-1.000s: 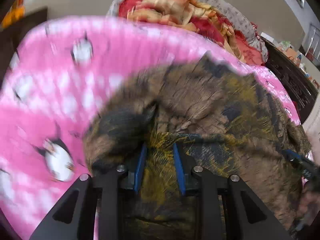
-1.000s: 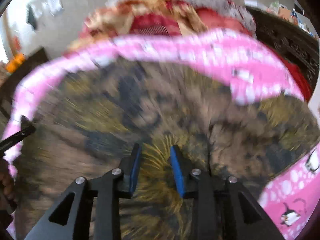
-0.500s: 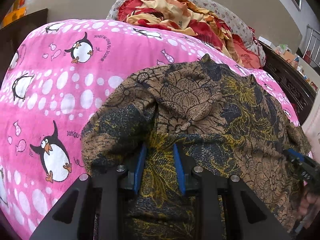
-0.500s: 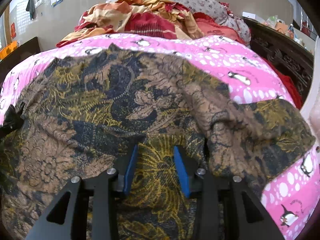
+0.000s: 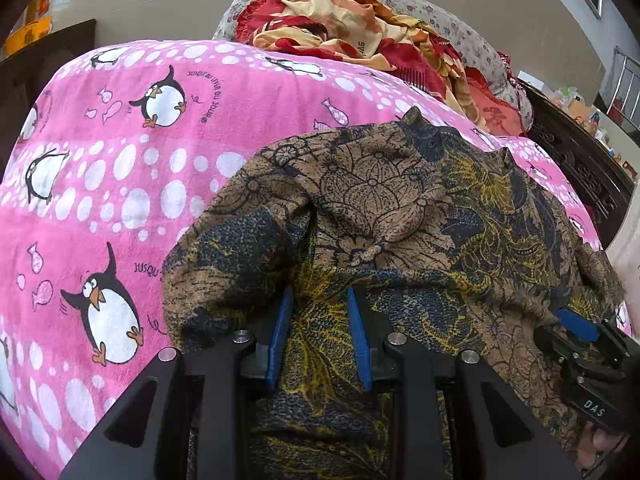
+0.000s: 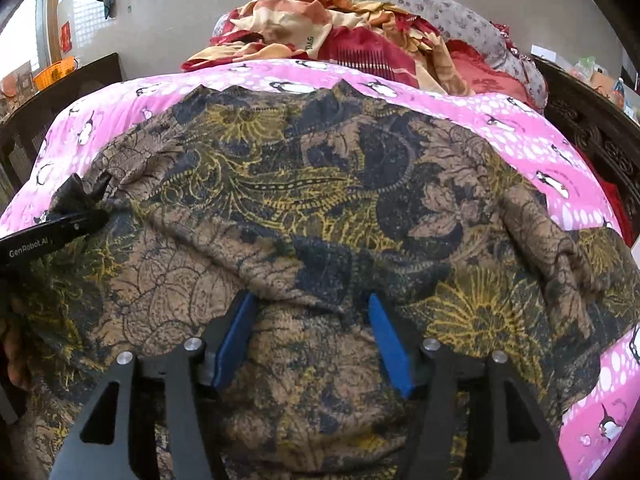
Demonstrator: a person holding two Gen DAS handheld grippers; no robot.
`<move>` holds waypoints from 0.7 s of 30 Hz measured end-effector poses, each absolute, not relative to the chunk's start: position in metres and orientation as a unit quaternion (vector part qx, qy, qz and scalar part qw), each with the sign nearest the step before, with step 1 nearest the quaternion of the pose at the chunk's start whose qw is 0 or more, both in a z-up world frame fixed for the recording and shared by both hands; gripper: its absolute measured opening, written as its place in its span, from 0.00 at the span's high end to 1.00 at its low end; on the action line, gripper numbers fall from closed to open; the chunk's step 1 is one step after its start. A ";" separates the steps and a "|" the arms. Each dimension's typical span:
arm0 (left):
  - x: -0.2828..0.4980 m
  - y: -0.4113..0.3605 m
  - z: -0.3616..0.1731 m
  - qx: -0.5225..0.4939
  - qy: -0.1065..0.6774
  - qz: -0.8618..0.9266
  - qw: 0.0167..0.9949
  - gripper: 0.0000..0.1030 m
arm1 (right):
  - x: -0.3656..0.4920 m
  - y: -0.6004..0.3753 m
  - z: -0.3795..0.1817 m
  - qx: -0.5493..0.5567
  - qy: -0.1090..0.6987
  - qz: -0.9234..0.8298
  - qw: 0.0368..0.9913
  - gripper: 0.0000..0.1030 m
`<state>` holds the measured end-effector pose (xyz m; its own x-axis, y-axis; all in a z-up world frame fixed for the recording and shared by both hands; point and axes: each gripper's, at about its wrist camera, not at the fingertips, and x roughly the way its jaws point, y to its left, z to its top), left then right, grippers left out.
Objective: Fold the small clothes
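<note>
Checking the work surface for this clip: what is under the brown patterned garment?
The brown patterned garment lies on a pink penguin blanket, which shows around its edges. Whatever lies beneath the garment's middle is covered and cannot be seen.

left wrist: close, angled down; right wrist: same | shared: batik garment [image 5: 400,216] on pink blanket [image 5: 120,168]

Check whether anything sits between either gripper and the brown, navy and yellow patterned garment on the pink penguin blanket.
Nothing visible does. The left gripper is shut on the patterned garment; the right gripper, jaws opening, has the cloth between them.
</note>
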<state>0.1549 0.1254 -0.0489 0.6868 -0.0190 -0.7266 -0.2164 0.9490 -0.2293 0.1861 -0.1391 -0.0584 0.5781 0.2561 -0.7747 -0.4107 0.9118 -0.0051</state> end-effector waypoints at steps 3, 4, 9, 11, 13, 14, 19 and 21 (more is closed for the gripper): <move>0.155 0.126 -0.049 -0.151 0.392 0.054 0.906 0.92 | 0.173 -0.139 -0.044 -0.102 0.399 0.174 0.894 0.41; 0.155 0.126 -0.049 -0.151 0.392 0.054 0.906 0.92 | 0.164 -0.139 -0.037 -0.100 0.385 0.181 0.899 0.41; 0.155 0.126 -0.049 -0.151 0.391 0.054 0.906 0.92 | 0.158 -0.136 -0.066 -0.108 0.435 0.189 0.874 0.34; 0.155 0.127 -0.049 -0.154 0.391 0.052 0.906 0.92 | 0.166 -0.145 -0.062 -0.079 0.440 0.194 0.873 0.29; 0.154 0.127 -0.048 -0.154 0.390 0.052 0.906 0.92 | 0.171 -0.150 -0.065 -0.062 0.446 0.203 0.869 0.27; 0.154 0.126 -0.048 -0.153 0.390 0.052 0.906 0.92 | 0.173 -0.152 -0.065 -0.056 0.448 0.206 0.868 0.27; 0.137 0.116 -0.021 -0.141 0.374 0.064 0.914 0.92 | 0.176 -0.149 -0.066 -0.062 0.446 0.205 0.869 0.26; 0.125 0.104 -0.007 -0.146 0.355 0.049 0.922 0.87 | 0.171 -0.148 -0.067 -0.061 0.446 0.206 0.869 0.25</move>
<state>0.1246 0.1037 -0.0073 0.7432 -0.0140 -0.6689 -0.1933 0.9527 -0.2347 0.1707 -0.1482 -0.0667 0.5174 0.3027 -0.8005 -0.4118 0.9080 0.0771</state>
